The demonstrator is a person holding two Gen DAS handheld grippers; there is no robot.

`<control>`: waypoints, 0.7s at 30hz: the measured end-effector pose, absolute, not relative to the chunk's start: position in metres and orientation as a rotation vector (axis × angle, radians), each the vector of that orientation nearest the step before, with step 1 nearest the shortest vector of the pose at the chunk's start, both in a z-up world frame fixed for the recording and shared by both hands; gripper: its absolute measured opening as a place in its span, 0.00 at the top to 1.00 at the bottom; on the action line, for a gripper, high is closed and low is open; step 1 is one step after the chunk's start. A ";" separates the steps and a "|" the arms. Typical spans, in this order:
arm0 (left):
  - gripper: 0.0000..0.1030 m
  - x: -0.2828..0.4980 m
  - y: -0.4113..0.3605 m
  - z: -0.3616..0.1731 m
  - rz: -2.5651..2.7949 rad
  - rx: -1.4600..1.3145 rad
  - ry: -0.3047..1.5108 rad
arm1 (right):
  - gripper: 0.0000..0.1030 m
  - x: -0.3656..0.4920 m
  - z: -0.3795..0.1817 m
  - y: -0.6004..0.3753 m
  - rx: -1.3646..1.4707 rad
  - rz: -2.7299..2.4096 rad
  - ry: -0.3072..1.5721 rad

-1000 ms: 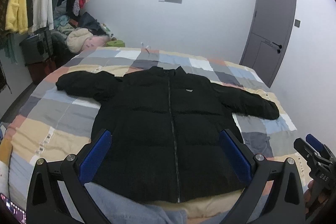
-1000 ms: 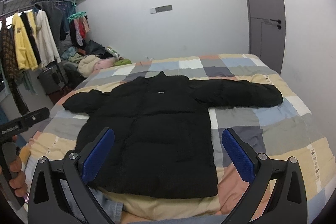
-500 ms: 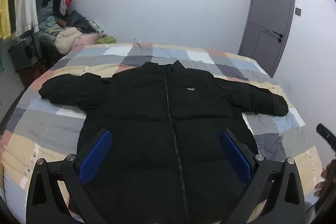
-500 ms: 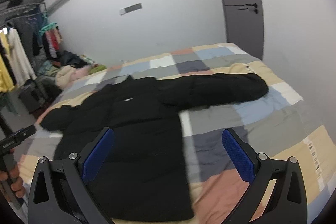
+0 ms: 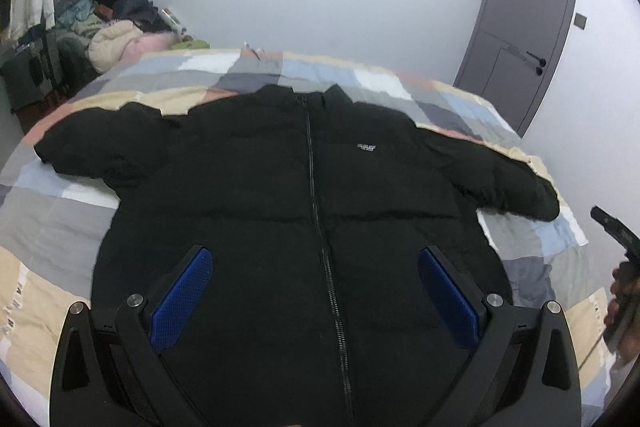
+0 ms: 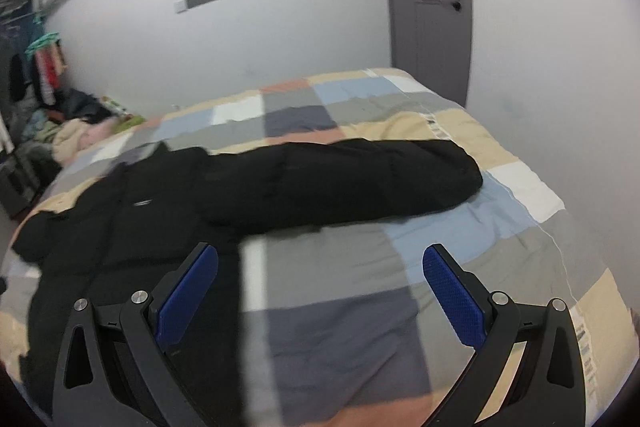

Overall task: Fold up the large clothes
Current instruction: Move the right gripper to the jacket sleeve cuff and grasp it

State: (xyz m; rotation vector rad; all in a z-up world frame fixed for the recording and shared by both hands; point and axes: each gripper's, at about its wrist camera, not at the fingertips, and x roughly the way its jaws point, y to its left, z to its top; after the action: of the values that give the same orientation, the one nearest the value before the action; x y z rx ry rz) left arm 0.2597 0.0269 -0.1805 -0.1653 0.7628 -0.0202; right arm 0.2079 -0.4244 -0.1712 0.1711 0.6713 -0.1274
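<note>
The jacket's (image 5: 280, 211) hem runs under the left gripper (image 5: 316, 291) and off the bottom edge of the left view. Its chest logo (image 5: 367, 147) is too small to read. At the right edge, the right gripper (image 5: 618, 239) is cut off. In the right view the jacket (image 6: 132, 227) is smeared by motion, its left part lost at the frame's left edge. Clothes (image 6: 68, 131) at mid-left are indistinct.

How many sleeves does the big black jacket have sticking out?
2. One sleeve lies stretched toward the bed's left side, the other sleeve toward the right side near the door. Neither is folded in yet.
</note>
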 end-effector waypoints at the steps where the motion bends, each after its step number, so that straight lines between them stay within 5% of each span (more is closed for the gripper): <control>1: 0.00 0.265 0.026 -0.187 -0.022 -0.165 0.773 | 0.00 0.215 -0.178 -0.431 0.170 -0.137 0.675; 21: 0.00 0.325 0.003 -0.248 0.016 -0.151 0.899 | 0.00 0.321 -0.289 -0.529 0.291 -0.278 0.725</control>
State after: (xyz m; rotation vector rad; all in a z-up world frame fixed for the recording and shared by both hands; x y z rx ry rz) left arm 0.3250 0.0028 -0.2475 -0.1507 0.8995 0.0157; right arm 0.3210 -0.5287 -0.2892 0.2907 0.7250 -0.2777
